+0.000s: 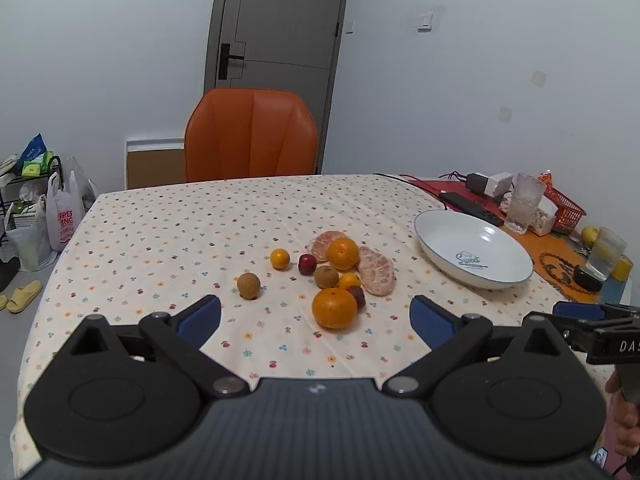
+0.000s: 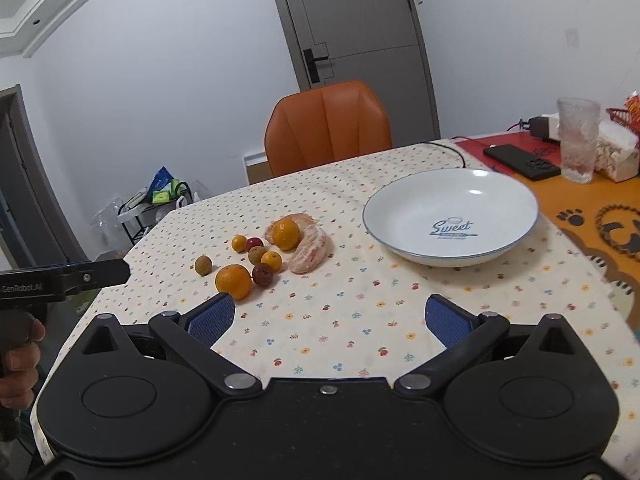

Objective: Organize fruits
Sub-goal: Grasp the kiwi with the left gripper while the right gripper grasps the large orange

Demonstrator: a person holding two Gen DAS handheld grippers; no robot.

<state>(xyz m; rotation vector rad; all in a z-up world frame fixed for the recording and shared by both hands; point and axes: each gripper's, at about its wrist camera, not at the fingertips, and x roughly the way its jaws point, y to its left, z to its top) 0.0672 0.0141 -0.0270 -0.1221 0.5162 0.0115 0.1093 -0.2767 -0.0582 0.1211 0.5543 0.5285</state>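
A cluster of fruit lies on the flowered tablecloth: a near orange (image 1: pixel 334 307) (image 2: pixel 233 281), a far orange (image 1: pixel 343 254) (image 2: pixel 286 233), peeled citrus segments (image 1: pixel 376 271) (image 2: pixel 309 254), small oranges, dark red fruits and brown round fruits (image 1: pixel 248 286) (image 2: pixel 203 265). A white bowl (image 1: pixel 440 236) (image 2: pixel 400 200) marked "Sweet" stands empty to the right. My left gripper (image 1: pixel 316 316) is open and empty, just short of the near orange. My right gripper (image 2: pixel 330 318) is open and empty, in front of the bowl, right of the fruit.
An orange chair (image 1: pixel 251 136) (image 2: pixel 328 126) stands at the table's far side. At the far right are a phone (image 2: pixel 522 162), a glass (image 1: pixel 524 202) (image 2: pixel 577 140), a charger and a red basket (image 1: pixel 564 206). Bags and a rack stand on the floor at left.
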